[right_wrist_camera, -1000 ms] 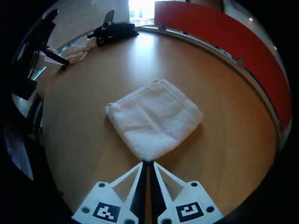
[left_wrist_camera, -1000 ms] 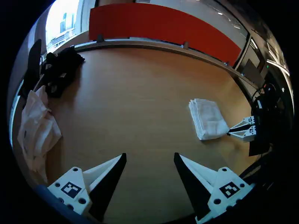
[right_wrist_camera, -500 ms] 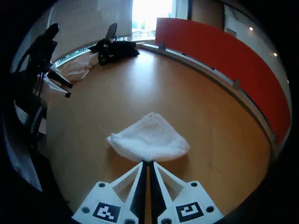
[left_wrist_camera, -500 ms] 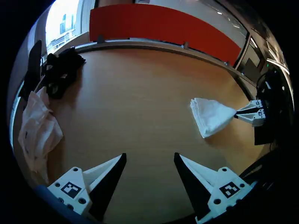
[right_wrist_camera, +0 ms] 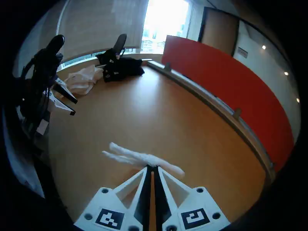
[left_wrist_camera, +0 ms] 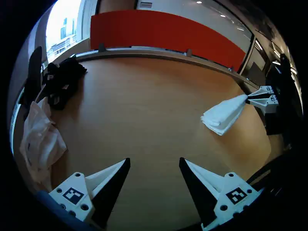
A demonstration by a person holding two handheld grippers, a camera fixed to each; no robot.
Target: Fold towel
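Towel [left_wrist_camera: 222, 115]: white, folded, soft and light. It drooped from one corner, which was pinched between the closed fingers of the right gripper [right_wrist_camera: 153, 169] above the counter [left_wrist_camera: 146, 100]. Judged limp and unlikely to slip; best taken at its corners. Left gripper [left_wrist_camera: 154, 159]: fingers wide, empty, well apart from it. Counter: smooth, wood-toned. Red panel [left_wrist_camera: 161, 30] behind; dark bundle [left_wrist_camera: 61, 77] at the far edge.

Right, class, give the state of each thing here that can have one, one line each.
white towel: held up by one corner, hanging folded.
right tongs: shut on the white towel.
left tongs: open, holding nothing.
white cloth: crumpled on the table.
black clothing: heaped on the table.
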